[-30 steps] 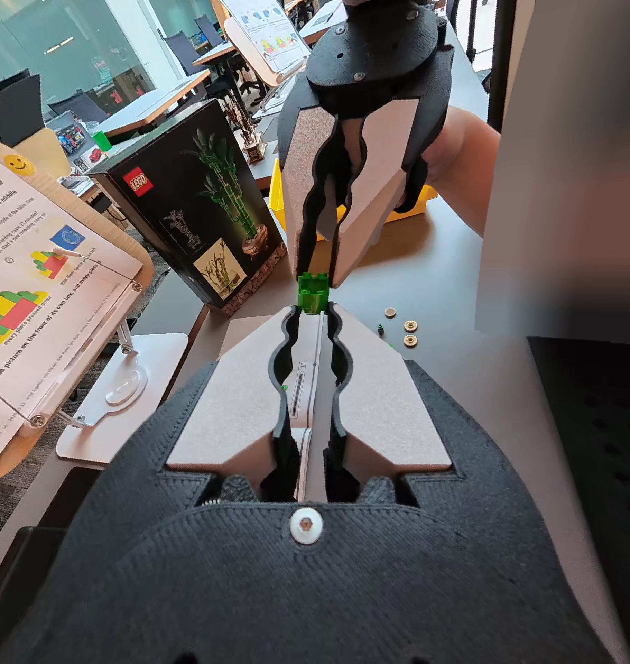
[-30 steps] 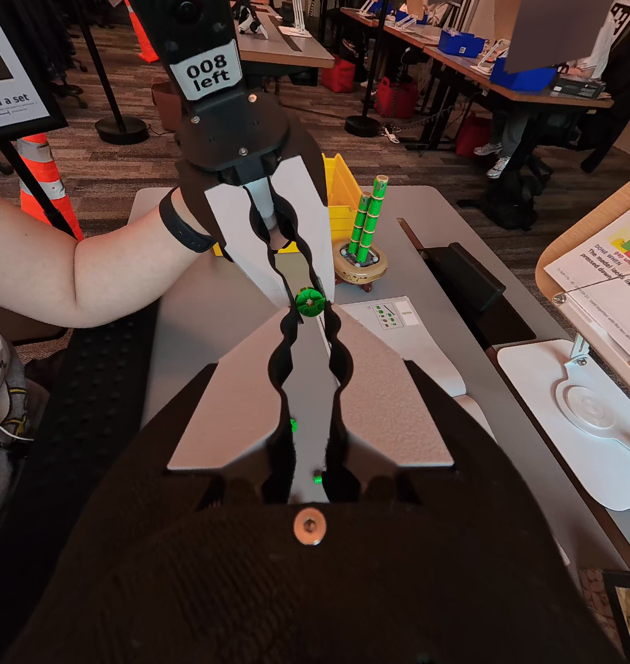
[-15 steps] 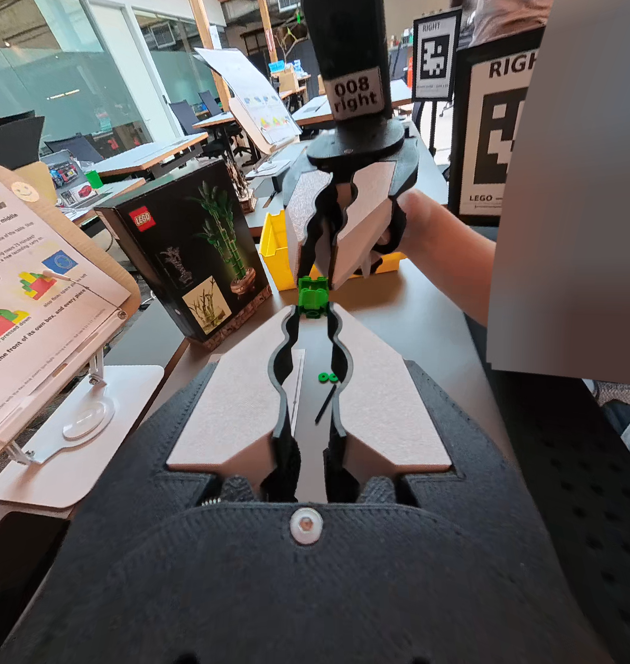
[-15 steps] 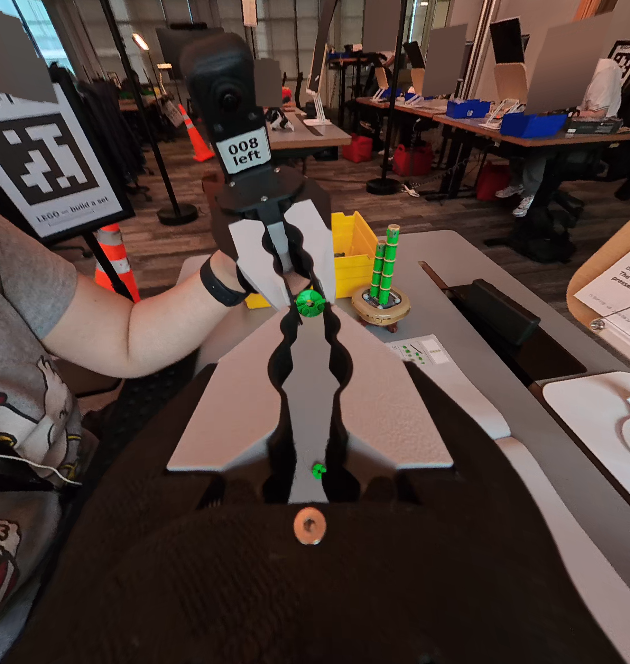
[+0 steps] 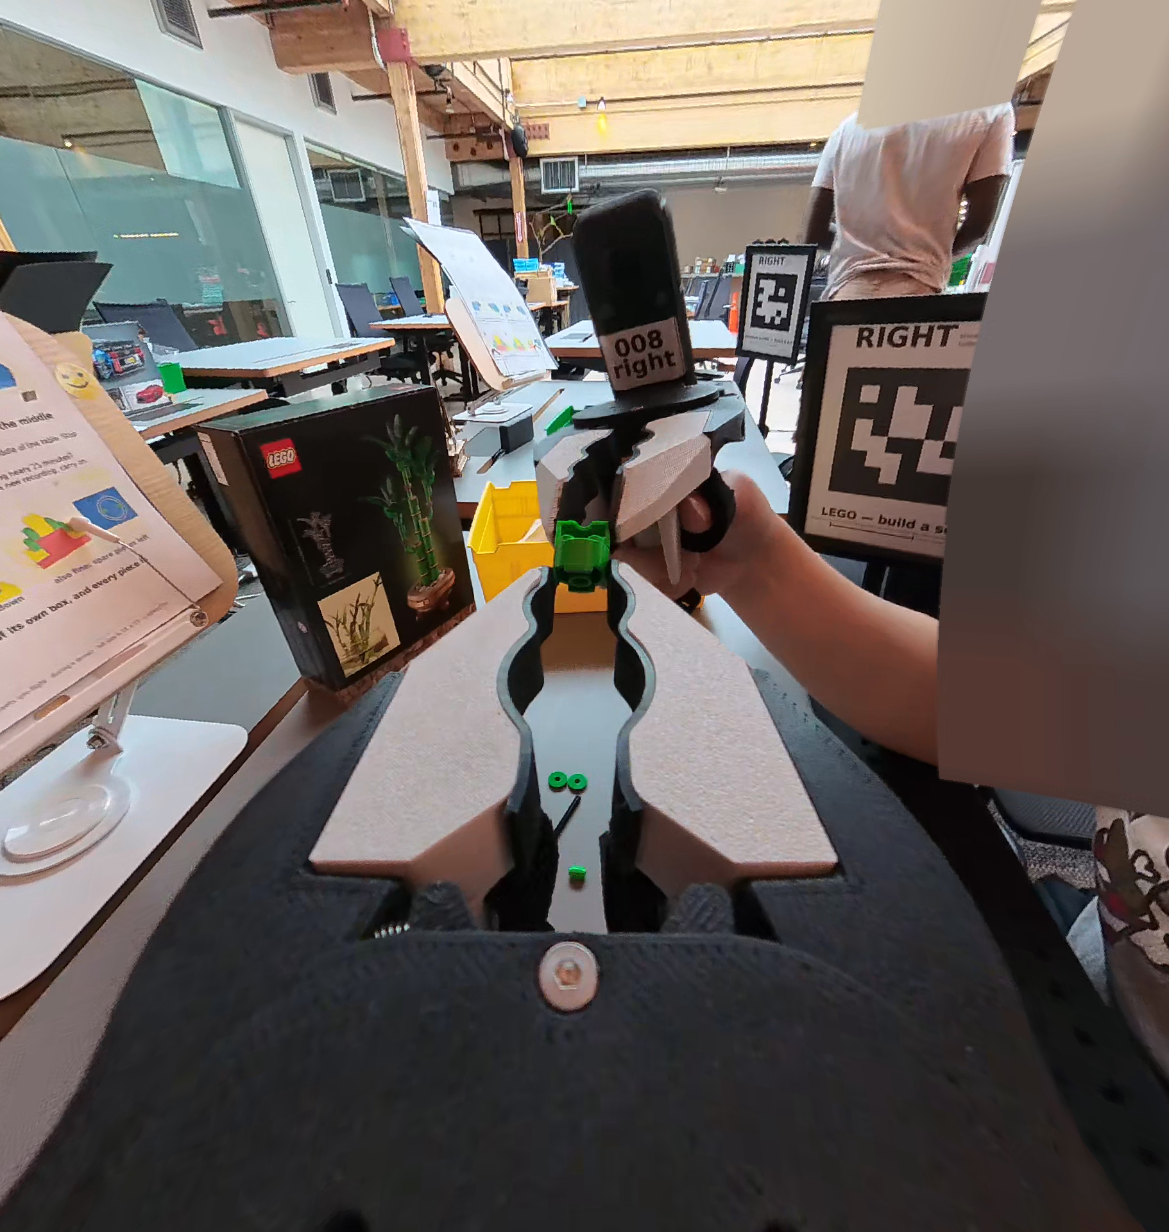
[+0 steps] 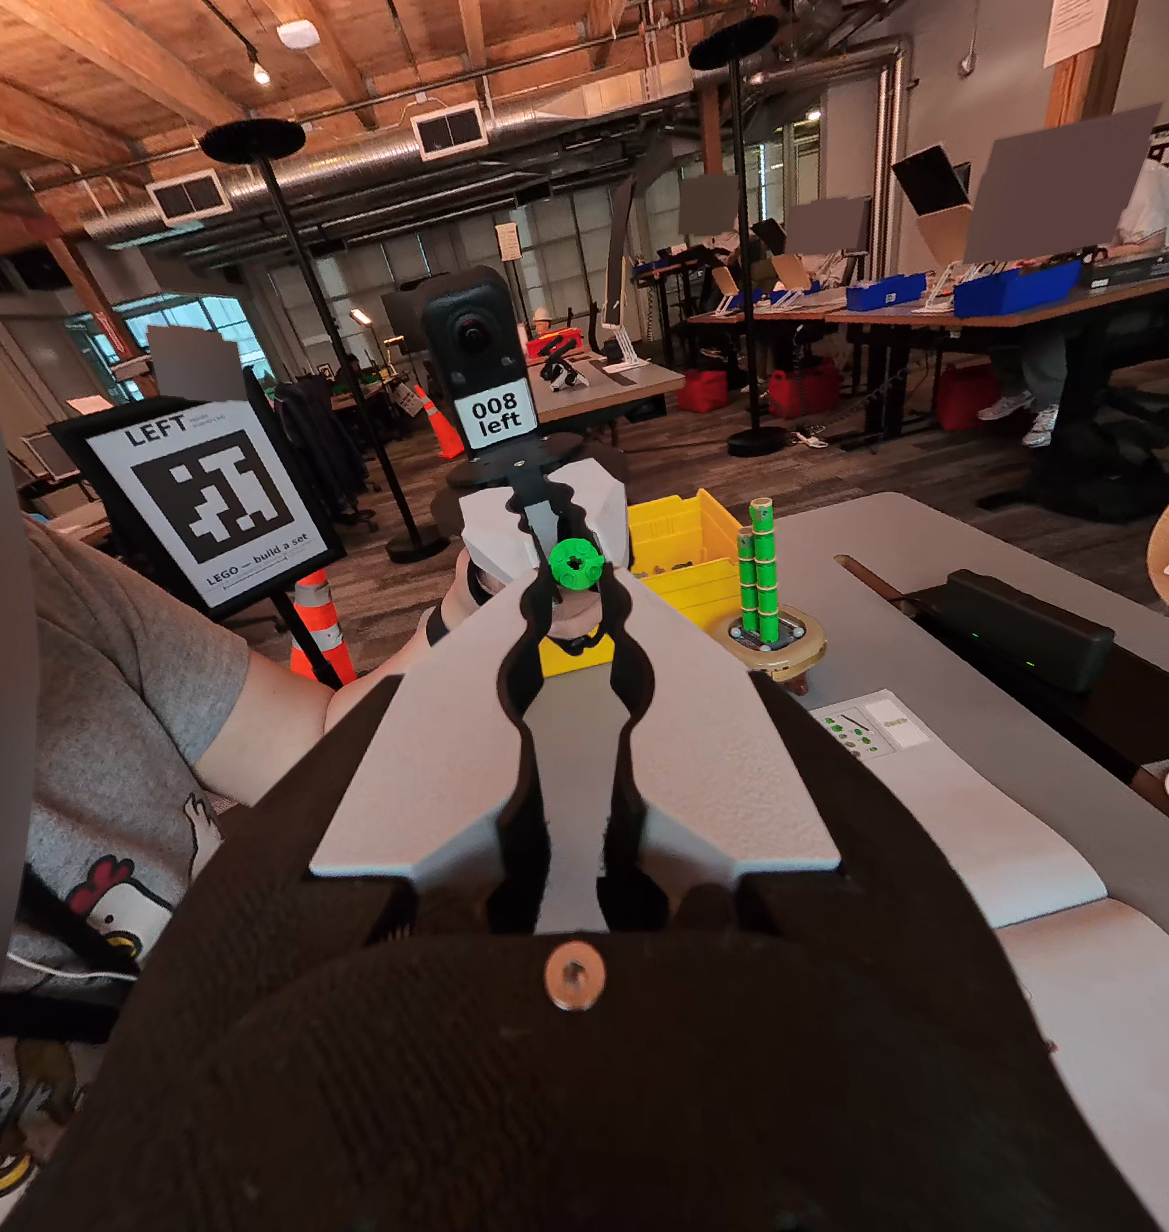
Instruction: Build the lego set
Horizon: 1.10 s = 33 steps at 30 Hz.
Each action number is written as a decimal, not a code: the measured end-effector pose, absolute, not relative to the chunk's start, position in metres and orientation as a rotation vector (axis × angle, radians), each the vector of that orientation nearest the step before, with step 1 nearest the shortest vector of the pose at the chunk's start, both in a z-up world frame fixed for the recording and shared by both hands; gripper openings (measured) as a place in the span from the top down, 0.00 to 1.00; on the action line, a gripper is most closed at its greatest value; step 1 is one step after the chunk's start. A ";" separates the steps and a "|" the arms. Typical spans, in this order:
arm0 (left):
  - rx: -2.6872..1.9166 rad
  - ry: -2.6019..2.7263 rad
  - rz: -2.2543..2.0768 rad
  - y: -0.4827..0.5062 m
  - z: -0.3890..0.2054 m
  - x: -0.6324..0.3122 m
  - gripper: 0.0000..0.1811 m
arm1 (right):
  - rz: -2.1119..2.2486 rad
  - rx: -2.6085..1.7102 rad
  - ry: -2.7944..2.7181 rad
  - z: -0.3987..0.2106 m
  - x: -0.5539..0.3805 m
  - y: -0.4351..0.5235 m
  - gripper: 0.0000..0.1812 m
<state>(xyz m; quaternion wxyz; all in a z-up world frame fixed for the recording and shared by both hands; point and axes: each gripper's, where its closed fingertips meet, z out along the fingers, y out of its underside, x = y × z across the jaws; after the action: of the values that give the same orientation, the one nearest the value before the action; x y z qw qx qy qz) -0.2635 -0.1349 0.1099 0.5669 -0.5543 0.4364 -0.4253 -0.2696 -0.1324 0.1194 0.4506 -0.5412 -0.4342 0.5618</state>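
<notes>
Grippers have lifted well above the table (image 5: 248,673) over the last second, left gripper (image 5: 580,581) and right gripper (image 6: 572,579) both still clamped tip-to-tip on the green piece (image 5: 582,552), suggesting it is being pressed together midair before joining the bamboo model (image 6: 762,587).

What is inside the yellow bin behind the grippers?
In the right wrist view, the yellow bin shows a few small dark pieces by its inner divider. The grippers and the green piece cover the rest, so its contents are mostly hidden.
</notes>
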 end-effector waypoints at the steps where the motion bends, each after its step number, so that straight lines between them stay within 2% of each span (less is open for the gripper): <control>1: -1.304 1.024 -0.991 -0.134 0.110 -0.264 0.93 | 1.390 -1.336 -1.071 0.119 -0.270 -0.132 0.92; 33: -1.338 1.062 -0.914 -0.137 0.102 -0.258 0.93 | 1.265 -1.341 -1.150 0.109 -0.267 -0.134 0.93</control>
<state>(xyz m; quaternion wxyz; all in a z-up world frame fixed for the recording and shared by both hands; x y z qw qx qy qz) -0.2581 -0.1366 0.1025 0.5664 -0.5690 0.4519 -0.3888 -0.2669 -0.1343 0.1091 0.4655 -0.5462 -0.4684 0.5152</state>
